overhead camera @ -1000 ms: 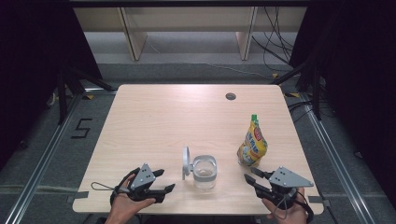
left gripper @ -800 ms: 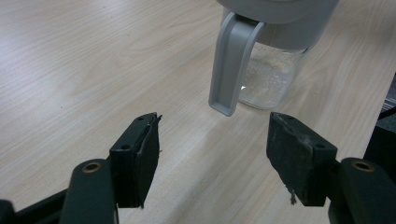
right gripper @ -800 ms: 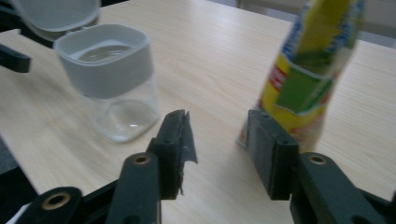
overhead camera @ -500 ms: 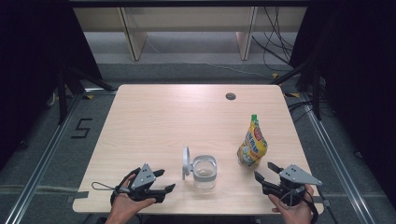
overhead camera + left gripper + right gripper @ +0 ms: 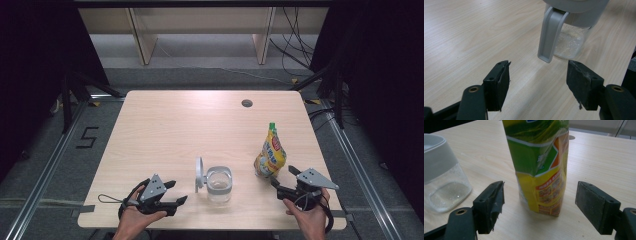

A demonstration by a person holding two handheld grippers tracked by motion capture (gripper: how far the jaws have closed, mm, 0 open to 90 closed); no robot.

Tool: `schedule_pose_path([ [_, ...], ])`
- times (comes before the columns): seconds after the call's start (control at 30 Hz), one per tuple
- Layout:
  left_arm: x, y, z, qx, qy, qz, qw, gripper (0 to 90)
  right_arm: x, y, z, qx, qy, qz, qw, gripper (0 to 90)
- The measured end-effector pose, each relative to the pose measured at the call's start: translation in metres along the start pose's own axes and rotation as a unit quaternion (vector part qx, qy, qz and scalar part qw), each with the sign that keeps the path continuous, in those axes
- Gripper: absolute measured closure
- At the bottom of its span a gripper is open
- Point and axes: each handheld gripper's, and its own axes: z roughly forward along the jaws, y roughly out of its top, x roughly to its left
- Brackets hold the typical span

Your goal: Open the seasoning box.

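A yellow and green pouch point(image 5: 270, 152) with a green cap stands upright on the table's right front. My right gripper point(image 5: 283, 176) sits just in front of it. Its jaws have just been opening; in the right gripper view the pouch point(image 5: 541, 170) stands between the wide jaws of my right gripper point(image 5: 541, 188), with neither pad touching it. A clear jar point(image 5: 219, 184) with a grey collar stands at front centre, its grey lid point(image 5: 199, 174) flipped up on the left. My left gripper point(image 5: 179, 192) rests open to the jar's left. Its view has the left gripper point(image 5: 537, 77) facing the jar point(image 5: 571, 40) and a grey flap point(image 5: 550, 35).
The wooden table point(image 5: 165, 130) has a small round hole point(image 5: 246, 103) near its far edge. Its near edge lies right behind both hands. Wooden shelving and cables stand beyond the far edge. A "5" point(image 5: 88, 136) is marked on the floor at the left.
My right gripper has slid back from the pouch toward the table's right front corner, and its jaws stand wider. The pouch, jar and left gripper have stayed put.
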Motion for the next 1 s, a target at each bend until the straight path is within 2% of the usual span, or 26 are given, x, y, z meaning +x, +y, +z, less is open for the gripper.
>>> schedule_pose_path([
  [0.13, 0.001, 0.001, 0.0, 0.001, -0.003, 0.015, 0.9999, 34.7, 0.0, 0.001, 0.004, -0.004, -0.004, 0.0, 1.0, 21.9],
  [0.17, 0.001, 0.001, 0.0, 0.001, -0.003, 0.014, 0.9999, 34.7, 0.0, 0.002, 0.005, -0.002, -0.007, -0.002, 1.0, 21.7],
  [0.2, 0.0, 0.0, 0.0, -0.001, -0.001, 0.002, 1.0, 34.6, 0.0, 0.002, 0.007, -0.005, -0.006, 0.002, 1.0, 21.6],
  [0.27, 0.001, 0.0, 0.001, -0.003, -0.002, 0.0, 1.0, 34.6, 0.0, 0.003, 0.011, -0.004, -0.007, -0.006, 0.9999, 21.6],
  [0.33, 0.001, 0.0, 0.0, -0.002, 0.0, 0.001, 1.0, 34.6, 0.002, 0.003, 0.016, -0.004, -0.008, 0.0, 1.0, 21.8],
  [0.37, 0.0, 0.0, 0.001, -0.002, -0.001, -0.002, 1.0, 34.6, 0.002, 0.003, 0.017, -0.004, -0.003, 0.008, 1.0, 21.9],
  [0.4, 0.0, 0.0, 0.001, -0.003, -0.003, -0.001, 1.0, 34.7, 0.005, 0.004, 0.017, 0.0, -0.008, 0.017, 0.9998, 21.8],
  [0.43, 0.001, 0.0, 0.001, -0.002, -0.003, 0.0, 1.0, 34.7, 0.002, 0.005, 0.021, -0.004, -0.004, 0.003, 1.0, 22.0],
  [0.47, 0.001, 0.0, 0.001, -0.001, -0.002, 0.002, 1.0, 34.7, 0.002, 0.005, 0.022, -0.003, -0.007, -0.001, 1.0, 22.1],
  [0.5, 0.001, 0.0, 0.001, -0.001, -0.003, -0.001, 1.0, 34.7, 0.002, 0.005, 0.024, -0.01, -0.005, 0.007, 0.9999, 22.2],
  [0.57, 0.001, 0.0, 0.001, 0.0, -0.002, 0.0, 1.0, 34.7, 0.001, 0.006, 0.027, -0.005, -0.008, 0.012, 0.9999, 22.6],
  [0.63, 0.001, 0.0, 0.001, 0.0, -0.003, 0.0, 1.0, 34.7, -0.001, 0.006, 0.028, -0.012, -0.009, 0.012, 0.9998, 23.2],
  [0.67, 0.001, 0.0, 0.001, -0.001, -0.002, 0.004, 1.0, 34.9, 0.002, 0.006, 0.028, -0.007, -0.005, 0.037, 0.9993, 24.3],
  [0.7, 0.002, 0.0, 0.0, 0.005, 0.0, 0.008, 1.0, 35.0, 0.002, 0.006, 0.029, -0.009, -0.01, 0.037, 0.9992, 25.3],
  [0.8, 0.001, 0.0, 0.001, 0.001, -0.005, 0.0, 1.0, 35.2, -0.001, 0.006, 0.032, -0.019, -0.004, 0.022, 0.9996, 26.5],
  [0.83, 0.0, 0.0, 0.001, 0.0, -0.004, -0.003, 1.0, 35.3, 0.0, 0.007, 0.031, -0.013, -0.005, 0.03, 0.9995, 28.0],
  [0.9, 0.0, 0.0, 0.002, -0.003, -0.005, 0.001, 1.0, 35.4, 0.0, 0.007, 0.034, -0.023, -0.008, 0.031, 0.9992, 28.9],
  [0.93, 0.001, 0.0, 0.001, -0.003, -0.005, 0.011, 0.9999, 35.4, -0.003, 0.007, 0.035, -0.025, -0.006, 0.018, 0.9995, 28.7],
  [0.97, 0.001, 0.0, 0.002, -0.003, -0.005, 0.01, 0.9999, 35.5, -0.003, 0.008, 0.035, -0.018, -0.01, 0.016, 0.9997, 28.7],
  [1.0, 0.0, 0.0, 0.001, -0.001, -0.004, 0.005, 1.0, 35.5, -0.002, 0.008, 0.035, -0.018, -0.005, 0.024, 0.9995, 28.7],
])
